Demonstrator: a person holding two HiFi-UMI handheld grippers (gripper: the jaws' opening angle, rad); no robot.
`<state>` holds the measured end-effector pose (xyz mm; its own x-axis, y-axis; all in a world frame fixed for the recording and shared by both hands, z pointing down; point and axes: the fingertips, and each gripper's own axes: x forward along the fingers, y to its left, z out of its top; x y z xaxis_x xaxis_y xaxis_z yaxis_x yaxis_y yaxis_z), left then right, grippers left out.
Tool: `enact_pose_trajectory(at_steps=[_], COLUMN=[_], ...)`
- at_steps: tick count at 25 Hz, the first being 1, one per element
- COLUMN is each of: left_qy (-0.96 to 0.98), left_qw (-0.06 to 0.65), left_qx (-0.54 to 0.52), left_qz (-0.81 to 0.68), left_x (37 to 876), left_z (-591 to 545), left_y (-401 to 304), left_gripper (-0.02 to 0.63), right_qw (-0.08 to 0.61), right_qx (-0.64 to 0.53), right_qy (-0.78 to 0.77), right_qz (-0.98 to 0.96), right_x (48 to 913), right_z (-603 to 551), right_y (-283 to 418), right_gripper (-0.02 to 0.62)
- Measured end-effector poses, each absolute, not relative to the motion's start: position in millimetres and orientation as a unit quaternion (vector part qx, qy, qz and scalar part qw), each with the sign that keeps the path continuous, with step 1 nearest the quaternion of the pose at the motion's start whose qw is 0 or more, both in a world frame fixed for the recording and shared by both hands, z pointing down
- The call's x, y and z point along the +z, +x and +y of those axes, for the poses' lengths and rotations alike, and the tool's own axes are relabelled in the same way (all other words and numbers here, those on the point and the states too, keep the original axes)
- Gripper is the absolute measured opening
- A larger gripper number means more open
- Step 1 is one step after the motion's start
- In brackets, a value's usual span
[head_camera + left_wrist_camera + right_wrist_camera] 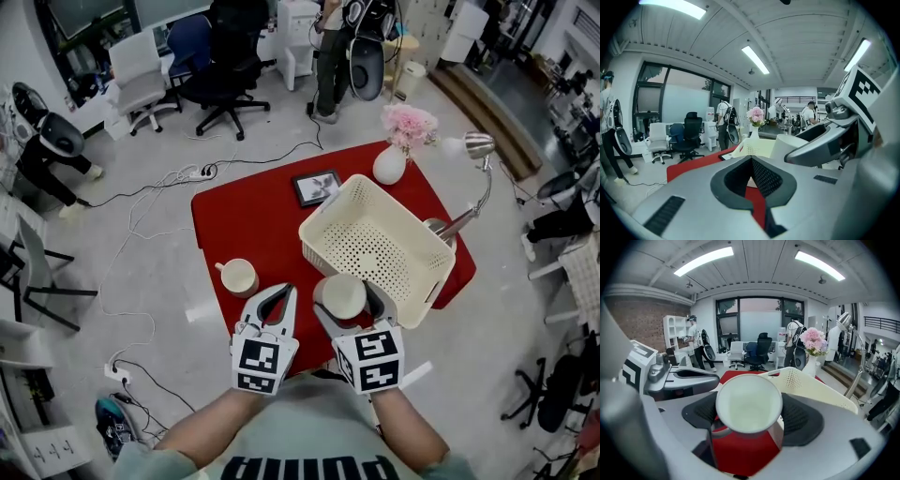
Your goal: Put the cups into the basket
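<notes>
"At the red table [234, 220], seen from the head view, what are your jaws doing?"

"My right gripper [349, 298] is clamped on a white cup [339, 293], held over the table's near edge. It's just beside the near wall of the cream basket [412, 246], not inside it. My left gripper [281, 292] sits close alongside, jaws closed on nothing. A second cup [239, 277] stands on the table to its left, apart from it. Beyond the basket are a picture frame [316, 187], a white vase [389, 166] of pink flowers and a desk lamp [478, 145]."

"And the left gripper view?"

"My dark pads [764, 178] meet at their tips, with only red table showing in the hollow behind them. The basket and the white cup lie ahead to the right, beside my other gripper."

"The right gripper view?"

"The white cup fills the middle, its mouth open toward the camera, a pad pressed to each side and the handle low at left. The basket's perforated wall rises just behind it at right — my left gripper lies off to the left."
</notes>
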<state>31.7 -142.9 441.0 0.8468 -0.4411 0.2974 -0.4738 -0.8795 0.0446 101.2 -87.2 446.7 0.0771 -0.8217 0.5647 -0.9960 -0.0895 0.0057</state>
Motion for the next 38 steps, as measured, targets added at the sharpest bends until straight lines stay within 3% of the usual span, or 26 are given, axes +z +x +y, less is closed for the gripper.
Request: enact_pose_trajectory(at_steps=[14, 28, 38], left_qy=[0.965, 0.958, 0.955], left_qw=[0.036, 0.035, 0.047], left_qx=[0.142, 0.168, 0.184], left_qz=[-0.219, -0.230, -0.226], left_x=[417, 427, 446], left_z=[-137, -158, -170], left_y=[131, 193, 221], left_gripper=[0.005, 0.005, 0.005], right_qw=[0.176, 0.194, 0.193], right_qx=[0.211, 0.253, 0.295], right_qy=[0.741, 0.766, 0.764], right_qz=[-0.613, -0.559, -0.540], right_x=[431, 482, 524], right_z=[-80, -89, -96], right_y=[209, 304, 331], right_gripper=[0.388, 0.388, 0.388])
